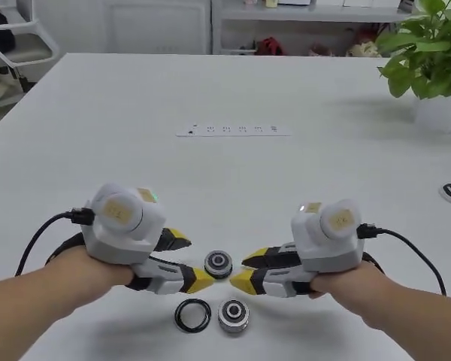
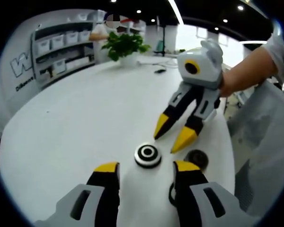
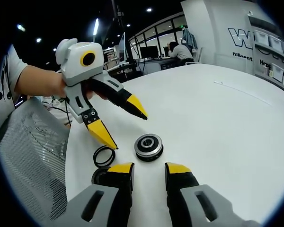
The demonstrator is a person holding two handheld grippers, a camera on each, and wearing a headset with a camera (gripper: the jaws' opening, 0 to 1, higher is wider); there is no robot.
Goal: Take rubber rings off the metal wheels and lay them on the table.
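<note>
Your head view looks down over the table [image 1: 286, 173]; your gripper views face each other, close, sharing probably one wheel [image 2: 147, 155].

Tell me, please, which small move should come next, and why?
Probably move the open left gripper and right gripper in onto the wheel between their tips. Its rim looks dark, as if ringed. One rubber ring already lies beside the nearer wheel.
</note>
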